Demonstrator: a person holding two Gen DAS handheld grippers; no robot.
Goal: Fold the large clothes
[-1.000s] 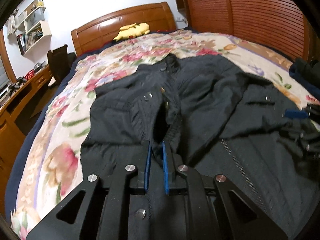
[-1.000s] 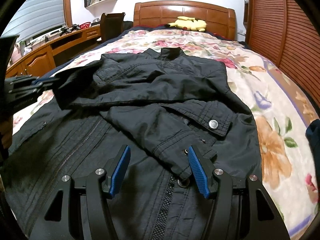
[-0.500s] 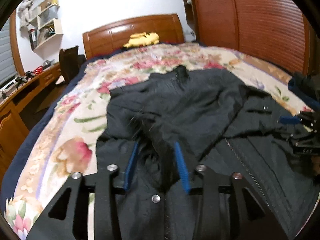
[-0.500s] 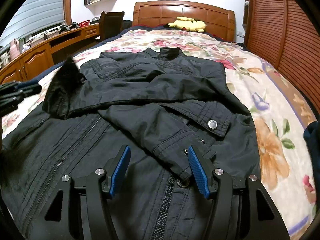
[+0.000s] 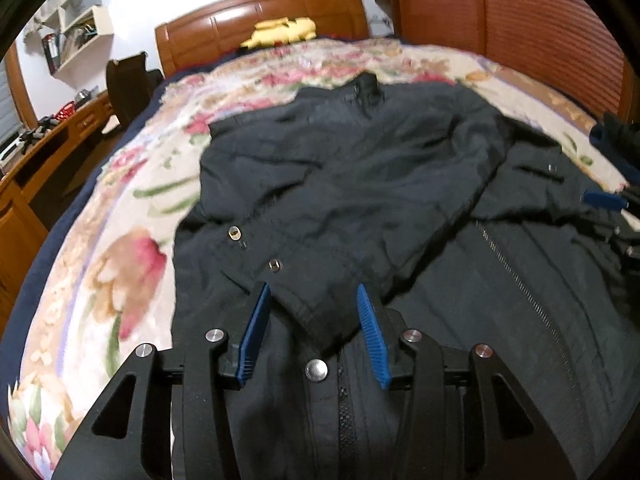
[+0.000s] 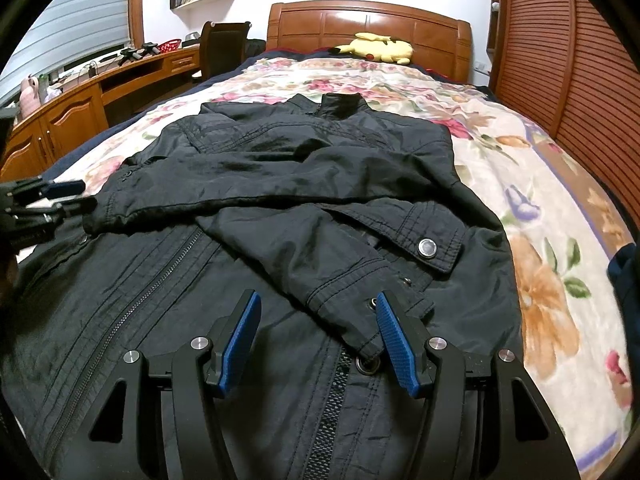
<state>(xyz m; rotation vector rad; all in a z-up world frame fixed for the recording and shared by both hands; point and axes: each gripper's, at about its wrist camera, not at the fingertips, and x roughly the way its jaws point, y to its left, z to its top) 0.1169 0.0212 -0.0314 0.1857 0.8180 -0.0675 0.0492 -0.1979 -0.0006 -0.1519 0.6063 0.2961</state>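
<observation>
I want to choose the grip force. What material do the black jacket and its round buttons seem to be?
The jacket looks like a thin woven synthetic, perhaps nylon, though possibly cotton: slight sheen, fine crinkles. The snap button looks like metal: silvery, reflective. The zipper teeth are probably metal too.

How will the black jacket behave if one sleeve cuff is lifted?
The black jacket will probably sag, since its thin cloth lies creased. The folded sleeve would likely unfold and drag. Its slight sheen suggests it may slip on the floral bedspread.
</observation>
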